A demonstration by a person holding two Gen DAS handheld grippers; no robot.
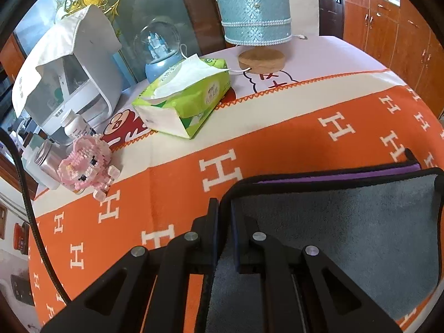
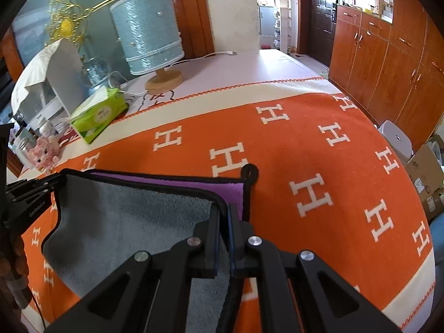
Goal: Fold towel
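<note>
A grey towel [image 2: 133, 222] with a black bound edge and a purple reverse lies on an orange blanket [image 2: 319, 144] patterned with white H letters. Each of two handheld black grippers pinches one corner of it.

The left gripper [image 1: 224, 222] has its jaws nearly closed on the towel's left corner, the black edge caught between the pads. The right gripper [image 2: 224, 222] does the same at the right corner, jaws almost together with the edge between them. In the right view the left gripper appears at the far left, holding its corner.

The held grey edge is lifted and carried toward the far side, where a strip of the purple face [image 2: 194, 186] still shows beyond it along with a small black hanging loop [image 2: 249, 171]. This looks like a first fold in progress — the near half brought over the far half, but not yet laid down. The edges seem close to aligned, though not matched. Setting the layer flat, releasing, and any further folds appear to remain.

At the back stand a green tissue pack [image 1: 183, 97], a blue lamp [image 1: 254, 8] and a pink brick figure [image 1: 86, 163], all well apart from the towel.
</note>
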